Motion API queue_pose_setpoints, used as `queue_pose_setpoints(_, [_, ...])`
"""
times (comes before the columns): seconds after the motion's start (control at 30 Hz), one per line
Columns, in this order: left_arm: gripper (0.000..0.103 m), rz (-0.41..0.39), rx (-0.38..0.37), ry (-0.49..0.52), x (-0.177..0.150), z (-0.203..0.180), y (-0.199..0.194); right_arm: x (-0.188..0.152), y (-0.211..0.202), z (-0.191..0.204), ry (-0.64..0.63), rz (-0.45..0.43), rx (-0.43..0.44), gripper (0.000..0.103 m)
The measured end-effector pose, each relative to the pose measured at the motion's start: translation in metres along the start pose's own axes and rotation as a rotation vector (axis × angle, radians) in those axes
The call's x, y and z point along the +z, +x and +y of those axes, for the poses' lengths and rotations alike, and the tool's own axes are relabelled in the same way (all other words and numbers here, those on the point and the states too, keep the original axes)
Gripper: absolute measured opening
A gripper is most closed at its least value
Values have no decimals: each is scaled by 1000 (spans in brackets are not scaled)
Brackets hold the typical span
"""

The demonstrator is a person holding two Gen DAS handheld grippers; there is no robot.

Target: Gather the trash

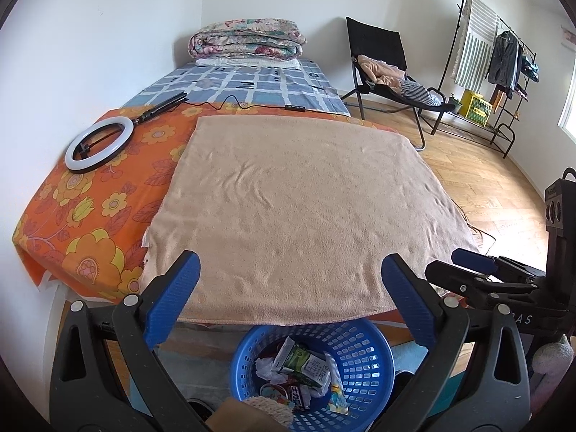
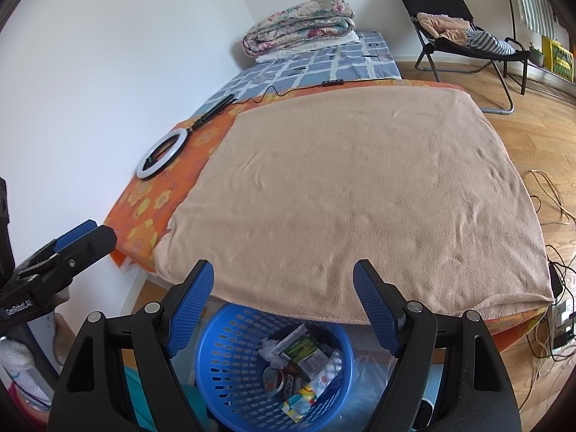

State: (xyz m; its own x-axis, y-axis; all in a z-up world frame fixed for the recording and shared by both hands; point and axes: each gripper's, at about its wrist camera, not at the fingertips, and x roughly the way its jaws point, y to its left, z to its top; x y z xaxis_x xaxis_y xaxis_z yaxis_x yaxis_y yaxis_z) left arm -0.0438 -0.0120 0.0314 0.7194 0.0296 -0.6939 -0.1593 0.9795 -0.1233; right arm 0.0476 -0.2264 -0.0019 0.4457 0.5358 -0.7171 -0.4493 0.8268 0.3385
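A blue plastic basket stands on the floor at the foot of the bed and holds several wrappers and crumpled papers. It also shows in the right wrist view, with the trash inside. My left gripper is open and empty, above the basket and the towel's near edge. My right gripper is open and empty, also above the basket. The right gripper shows at the right of the left wrist view; the left gripper shows at the left of the right wrist view.
A beige towel covers the near bed over an orange floral sheet. A ring light lies at the left. A folded quilt sits at the far end. A black chair, clothes rack and floor cables stand right.
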Motion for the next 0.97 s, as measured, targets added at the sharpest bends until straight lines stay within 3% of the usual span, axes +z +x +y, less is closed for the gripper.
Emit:
queue_pose_setpoints(0.47, [102, 54, -15, -31, -7, 6, 23, -1, 13, -5, 17, 25, -3, 80])
queue_pose_setpoints(0.97, [102, 48, -7, -50, -7, 9, 41, 1, 33, -8, 27, 57, -1, 80])
